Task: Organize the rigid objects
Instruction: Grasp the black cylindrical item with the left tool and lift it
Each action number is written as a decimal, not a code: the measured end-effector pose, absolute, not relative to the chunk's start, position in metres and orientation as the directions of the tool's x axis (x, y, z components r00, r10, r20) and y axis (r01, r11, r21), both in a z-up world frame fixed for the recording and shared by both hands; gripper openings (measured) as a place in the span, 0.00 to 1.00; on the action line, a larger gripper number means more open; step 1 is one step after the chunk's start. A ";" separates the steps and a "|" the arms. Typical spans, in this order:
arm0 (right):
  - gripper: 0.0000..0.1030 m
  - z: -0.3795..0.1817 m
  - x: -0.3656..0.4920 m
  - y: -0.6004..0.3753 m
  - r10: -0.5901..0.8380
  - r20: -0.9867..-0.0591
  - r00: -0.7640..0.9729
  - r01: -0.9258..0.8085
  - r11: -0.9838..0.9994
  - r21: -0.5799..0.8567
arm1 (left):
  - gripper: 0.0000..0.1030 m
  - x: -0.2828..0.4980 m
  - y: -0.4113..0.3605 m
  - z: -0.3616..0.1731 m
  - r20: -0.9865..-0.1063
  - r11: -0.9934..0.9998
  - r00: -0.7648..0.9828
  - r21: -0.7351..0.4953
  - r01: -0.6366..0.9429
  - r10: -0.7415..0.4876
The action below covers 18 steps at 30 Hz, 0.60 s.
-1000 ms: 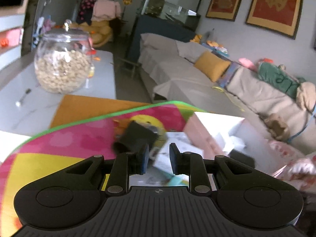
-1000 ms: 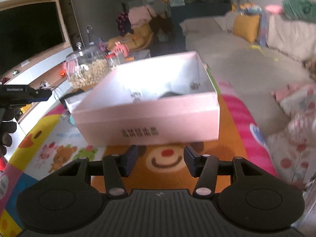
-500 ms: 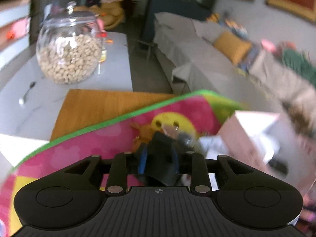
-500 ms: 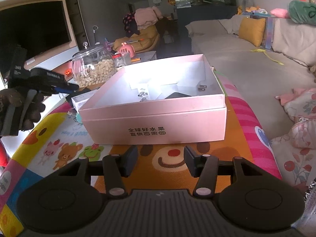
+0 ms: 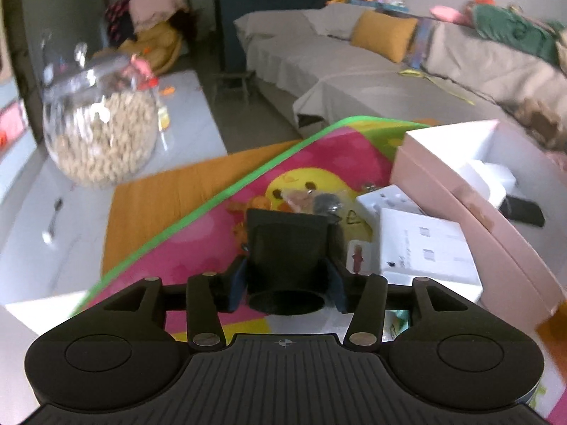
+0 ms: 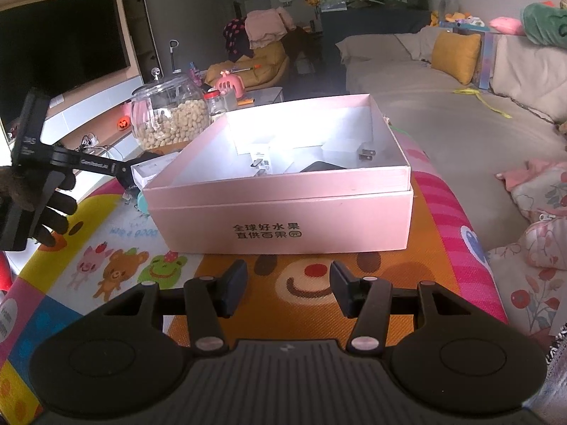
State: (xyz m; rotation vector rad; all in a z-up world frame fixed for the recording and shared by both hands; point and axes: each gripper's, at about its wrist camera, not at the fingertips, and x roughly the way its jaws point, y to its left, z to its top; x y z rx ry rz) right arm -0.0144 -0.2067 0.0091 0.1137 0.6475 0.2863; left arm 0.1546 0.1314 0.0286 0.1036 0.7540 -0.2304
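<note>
A black plastic part (image 5: 287, 248) is clamped between the fingers of the left gripper (image 5: 287, 285), held clear of the play mat (image 5: 184, 248), presumably for carrying toward the pink box (image 5: 460, 191) at about three o'clock; the right gripper (image 6: 287, 288) is held with its jaws apart and nothing between them, just short of the box at twelve o'clock, probably kept ready. One box is seen; inside it, two small plugs, a dark flat item and white pieces can be made out. Two white cartons (image 5: 421, 244) lie beside the box at its nine o'clock; one glass jar (image 5: 101, 131) stands on the table beyond.
</note>
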 end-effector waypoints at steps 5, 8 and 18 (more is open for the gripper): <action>0.50 0.008 -0.014 -0.206 0.301 -0.584 0.754 -0.230 0.954 0.194 | 0.51 0.162 0.130 0.019 -0.645 0.982 0.747 -0.029 0.189 -0.163; 0.50 0.008 -0.014 -0.205 0.298 -0.586 0.753 -0.232 0.954 0.188 | 0.51 0.165 0.131 0.013 -0.615 0.987 0.774 -0.045 0.155 -0.149; 0.50 0.019 -0.012 -0.202 0.290 -0.592 0.752 -0.232 0.957 0.174 | 0.50 0.127 0.159 0.017 -0.593 0.966 0.764 -0.187 0.178 -0.255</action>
